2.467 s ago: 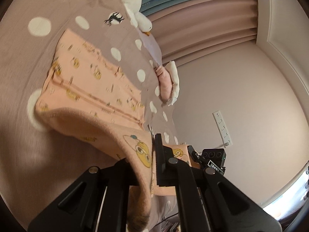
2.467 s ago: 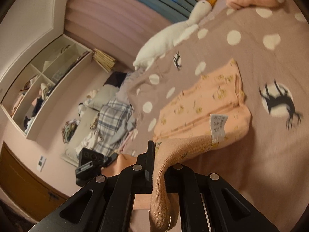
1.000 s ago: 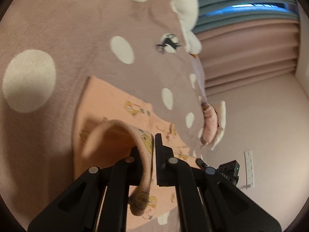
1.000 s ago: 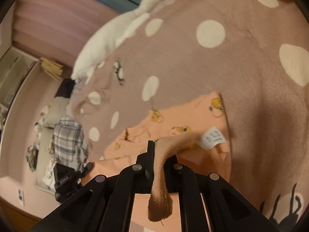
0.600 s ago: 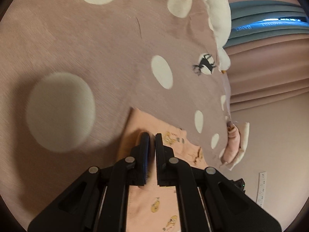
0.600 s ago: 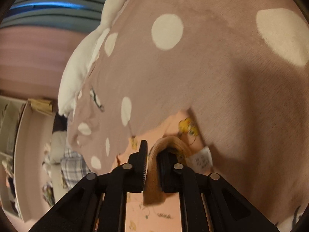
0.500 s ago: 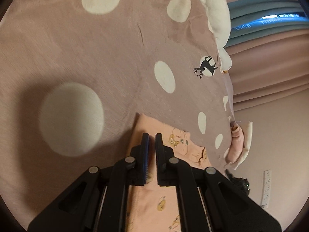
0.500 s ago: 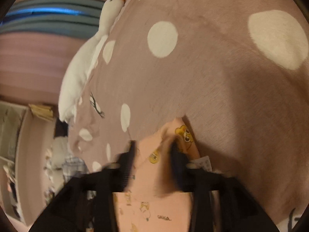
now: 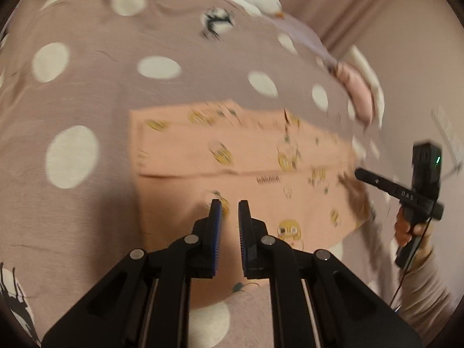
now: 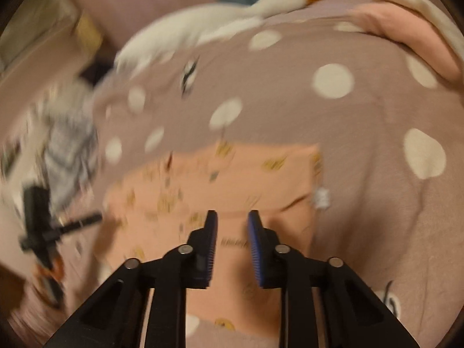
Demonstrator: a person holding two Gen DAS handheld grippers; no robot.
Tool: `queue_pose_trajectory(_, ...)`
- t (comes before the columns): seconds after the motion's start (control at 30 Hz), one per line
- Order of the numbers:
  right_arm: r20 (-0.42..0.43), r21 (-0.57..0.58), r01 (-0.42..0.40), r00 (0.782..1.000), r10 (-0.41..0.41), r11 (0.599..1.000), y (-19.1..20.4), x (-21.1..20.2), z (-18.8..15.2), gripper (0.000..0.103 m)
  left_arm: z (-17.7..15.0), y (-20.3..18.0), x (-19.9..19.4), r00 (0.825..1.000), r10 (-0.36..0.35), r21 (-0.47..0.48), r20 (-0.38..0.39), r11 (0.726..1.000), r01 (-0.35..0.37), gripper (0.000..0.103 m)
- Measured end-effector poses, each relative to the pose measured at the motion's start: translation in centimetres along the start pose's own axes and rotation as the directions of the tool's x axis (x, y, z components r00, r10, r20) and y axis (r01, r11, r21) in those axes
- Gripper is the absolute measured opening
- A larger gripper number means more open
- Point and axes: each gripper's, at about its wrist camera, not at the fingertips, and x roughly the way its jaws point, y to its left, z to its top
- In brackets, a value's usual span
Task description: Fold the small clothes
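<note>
Lying flat on the bedspread, the peach garment shows one fold done: a top layer doubled over, its edge running across the middle w/ the lower layer sticking out toward the cameras. It sits mid-bed, printed w/ small yellow cartoon figures.

Left gripper hangs just above the near half of the cloth, jaws slightly apart, nothing between them. Right gripper likewise over the near half, jaws a bit wider, empty. Both views are motion-blurred, so exact height over the fabric can't be told.

Step, as I judge it: first fold laid and let go; next is prob. a second fold. That calls for pinching an edge or corner at each side, lifting both layers together and carrying them across w/o dragging the top layer askew.

Writing: dark print on the garment's lower layer, too blurred to read for sure in either view. White care tag at the right edge of the fold, text illegible. Right gripper's body, seen from the left wrist cam, carries "DAS".

Further out: goose plush at the far bed edge, pink-and-cream bundle beside it, plaid fabric off to the left.
</note>
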Motion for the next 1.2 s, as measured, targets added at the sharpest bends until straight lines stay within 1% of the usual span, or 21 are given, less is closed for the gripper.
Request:
queue_pose_trajectory(0.03, -0.032, -0.035, 0.022, 0.999, -0.024, 0.999, 0.8, 1.1, -0.2, 0.018, -0.1, 0.0, 0.6, 1.000, 0.002, 0.007, -0.012, 1.000, -0.002, 0.010)
queue_pose_trajectory(0.1, -0.069, -0.079, 0.051, 0.996, -0.056, 0.996, 1.8, 2.7, -0.2, 0.018, -0.1, -0.4, 2.7, 0.998, 0.021, 0.024, -0.053, 1.000, -0.020, 0.010)
queue_pose_trajectory(0.17, -0.093, -0.120, 0.083, 0.991, -0.094, 0.989, 2.5, 4.1, -0.1, 0.018, 0.1, -0.2, 4.3, 0.996, 0.044, 0.024, -0.079, 0.999, -0.042, 0.010)
queue_pose_trajectory(0.2, -0.094, -0.136, 0.100, 0.989, -0.113, 0.986, 2.7, 4.8, 0.3, 0.018, 0.4, 0.0, 5.1, 0.996, 0.042, 0.020, -0.078, 0.999, -0.041, 0.010)
queue_pose_trajectory(0.27, -0.086, -0.152, 0.120, 0.987, -0.134, 0.981, 2.8, 5.5, 0.6, 0.018, 1.1, -0.1, 5.2, 0.998, 0.034, 0.005, -0.061, 0.999, -0.034, 0.010)
queue_pose_trajectory(0.4, -0.050, -0.121, 0.136, 0.989, -0.143, 0.983, 2.5, 6.9, 2.9, 0.018, 4.2, 0.9, 6.5, 1.000, 0.014, -0.088, -0.028, 0.996, -0.017, 0.010)
queue_pose_trajectory(0.47, -0.019, -0.094, 0.151, 0.988, -0.154, 0.984, 2.0, 7.4, 4.4, 0.018, 6.1, 1.5, 6.9, 1.000, 0.010, -0.149, 0.007, 0.989, -0.009, 0.010)
queue_pose_trajectory(0.57, 0.040, -0.048, 0.186, 0.982, -0.184, 0.981, 1.6, 7.5, 6.9, 0.018, 8.7, 2.4, 5.8, 0.997, 0.021, -0.238, 0.077, 0.971, -0.002, 0.010)
queue_pose_trajectory(0.63, 0.088, -0.011, 0.197, 0.977, -0.195, 0.980, 1.2, 6.7, 8.3, 0.018, 10.1, 3.3, 4.4, 0.991, 0.017, -0.303, 0.133, 0.953, 0.025, 0.011)
queue_pose_trajectory(0.7, 0.119, 0.009, 0.187, 0.975, -0.187, 0.982, 1.0, 5.7, 8.8, 0.018, 10.6, 3.6, 3.1, 0.987, 0.024, -0.315, 0.157, 0.949, 0.027, 0.013)
queue_pose_trajectory(0.77, 0.133, 0.013, 0.165, 0.977, -0.165, 0.986, 0.9, 4.9, 8.6, 0.018, 10.2, 3.6, 2.0, 0.986, 0.019, -0.291, 0.166, 0.956, 0.031, 0.017)
queue_pose_trajectory(0.83, 0.120, 0.001, 0.157, 0.980, -0.156, 0.988, 0.6, 4.2, 7.6, 0.018, 8.9, 3.5, 1.3, 0.990, 0.020, -0.251, 0.138, 0.968, 0.015, 0.018)
queue_pose_trajectory(0.93, 0.080, -0.015, 0.156, 0.985, -0.154, 0.988, 0.1, 3.9, 5.8, 0.018, 6.0, 2.8, 0.4, 0.995, 0.033, -0.176, 0.097, 0.984, -0.016, 0.018)
queue_pose_trajectory(1.0, 0.064, -0.024, 0.142, 0.988, -0.140, 0.990, -0.3, 3.1, 4.2, 0.018, 4.0, 2.2, -0.1, 0.996, 0.026, -0.130, 0.081, 0.991, -0.015, 0.018)
queue_pose_trajectory(1.07, 0.039, -0.042, 0.128, 0.991, -0.126, 0.991, -0.4, 2.5, 2.4, 0.018, 1.9, 1.7, -0.3, 0.998, 0.022, -0.079, 0.065, 0.997, -0.017, 0.018)
queue_pose_trajectory(1.17, 0.004, -0.088, 0.140, 0.990, -0.141, 0.986, -0.1, 1.9, -0.3, 0.018, -1.0, 1.1, -0.2, 0.998, 0.056, -0.012, 0.024, 0.998, -0.055, 0.018)
queue_pose_trajectory(1.2, -0.016, -0.095, 0.139, 0.990, -0.141, 0.986, -0.1, 1.9, -1.2, 0.018, -2.4, 1.0, -0.1, 0.999, 0.041, -0.005, -0.002, 0.999, -0.041, 0.018)
